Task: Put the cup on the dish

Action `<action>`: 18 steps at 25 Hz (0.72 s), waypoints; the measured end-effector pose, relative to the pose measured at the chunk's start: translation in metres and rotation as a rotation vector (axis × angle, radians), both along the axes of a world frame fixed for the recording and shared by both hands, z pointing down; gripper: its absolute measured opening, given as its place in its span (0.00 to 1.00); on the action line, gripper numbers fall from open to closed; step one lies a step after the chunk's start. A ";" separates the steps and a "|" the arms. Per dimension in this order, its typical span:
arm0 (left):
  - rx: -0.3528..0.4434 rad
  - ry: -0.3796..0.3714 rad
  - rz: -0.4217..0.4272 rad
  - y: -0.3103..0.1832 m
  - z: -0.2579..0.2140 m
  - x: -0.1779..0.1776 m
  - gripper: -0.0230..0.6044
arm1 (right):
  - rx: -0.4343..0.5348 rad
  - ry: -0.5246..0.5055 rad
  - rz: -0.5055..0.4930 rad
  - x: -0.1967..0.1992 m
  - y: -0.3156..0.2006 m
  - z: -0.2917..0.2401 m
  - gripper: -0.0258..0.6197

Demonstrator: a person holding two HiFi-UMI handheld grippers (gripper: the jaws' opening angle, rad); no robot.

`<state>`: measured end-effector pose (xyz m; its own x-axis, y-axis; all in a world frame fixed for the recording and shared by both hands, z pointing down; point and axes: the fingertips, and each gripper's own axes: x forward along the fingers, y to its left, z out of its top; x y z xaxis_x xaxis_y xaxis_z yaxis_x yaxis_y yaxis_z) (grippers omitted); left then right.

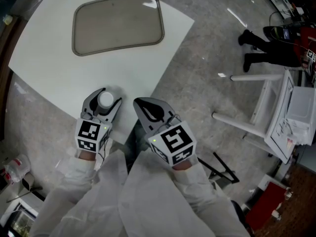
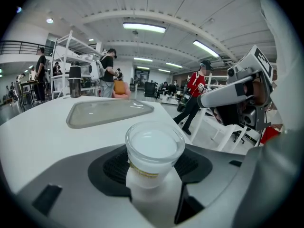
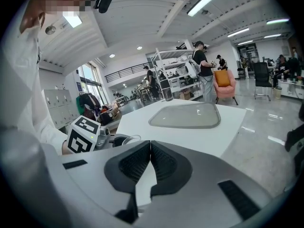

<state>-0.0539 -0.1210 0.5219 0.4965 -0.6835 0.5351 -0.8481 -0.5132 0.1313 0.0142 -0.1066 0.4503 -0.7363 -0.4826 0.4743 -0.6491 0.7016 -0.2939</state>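
A small clear cup (image 1: 105,99) with a whitish inside stands upright on the white table (image 1: 44,68), near its front edge. My left gripper (image 1: 105,94) is shut on the cup; in the left gripper view the cup (image 2: 154,148) fills the gap of my left gripper (image 2: 154,169), both pads against its wall. The dish (image 1: 118,23), a grey-brown rounded rectangular tray, lies flat and bare at the table's far side, well beyond the cup. My right gripper (image 1: 143,105) is shut on nothing beside the left one, at the table's edge. The right gripper view shows the right gripper (image 3: 150,160), the dish (image 3: 186,115) and the cup's rim (image 3: 126,139).
The table's right edge runs diagonally, with grey floor (image 1: 207,43) beyond it. A white frame stand (image 1: 266,112) is on the floor at the right. People (image 2: 107,72) and shelving stand far behind the table.
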 end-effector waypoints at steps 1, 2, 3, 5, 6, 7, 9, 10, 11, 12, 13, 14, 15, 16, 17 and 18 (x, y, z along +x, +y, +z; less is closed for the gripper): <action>0.002 -0.001 0.004 0.000 -0.001 0.000 0.47 | 0.002 -0.001 0.000 0.000 0.000 -0.001 0.06; 0.005 -0.001 0.007 0.001 -0.002 0.000 0.47 | 0.004 -0.002 0.001 0.000 0.001 -0.002 0.06; 0.009 0.000 0.010 0.001 -0.004 -0.001 0.47 | 0.006 -0.002 0.001 0.000 0.002 -0.003 0.06; 0.023 0.003 0.016 0.001 -0.010 -0.002 0.47 | 0.014 -0.002 0.003 -0.002 0.002 -0.005 0.06; 0.031 0.003 0.019 0.000 -0.013 -0.003 0.47 | 0.019 -0.003 0.005 -0.003 0.003 -0.007 0.06; 0.039 0.003 0.022 0.000 -0.017 -0.003 0.47 | 0.023 -0.005 0.007 -0.004 0.003 -0.009 0.06; 0.052 0.004 0.029 -0.001 -0.024 -0.002 0.47 | 0.032 -0.009 0.011 -0.006 0.003 -0.013 0.06; 0.060 0.003 0.035 -0.001 -0.028 -0.002 0.47 | 0.039 -0.010 0.013 -0.007 0.003 -0.015 0.06; 0.069 0.000 0.043 -0.002 -0.032 -0.002 0.47 | 0.047 -0.011 0.014 -0.008 0.003 -0.018 0.06; 0.078 -0.003 0.051 -0.002 -0.036 -0.003 0.47 | 0.057 -0.013 0.015 -0.010 0.003 -0.021 0.06; 0.086 -0.004 0.060 -0.001 -0.040 -0.004 0.47 | 0.066 -0.015 0.018 -0.012 0.003 -0.024 0.06; 0.092 -0.004 0.068 -0.001 -0.044 -0.005 0.47 | 0.071 -0.018 0.024 -0.014 0.003 -0.027 0.06; 0.095 -0.002 0.074 0.000 -0.048 -0.007 0.47 | 0.074 -0.019 0.030 -0.016 0.004 -0.029 0.06; 0.098 0.003 0.079 0.000 -0.052 -0.009 0.47 | 0.075 -0.020 0.036 -0.018 0.005 -0.031 0.06; 0.103 0.008 0.084 0.001 -0.057 -0.010 0.47 | 0.078 -0.019 0.039 -0.020 0.006 -0.032 0.06; 0.110 0.013 0.088 0.000 -0.062 -0.011 0.47 | 0.081 -0.018 0.041 -0.021 0.006 -0.033 0.06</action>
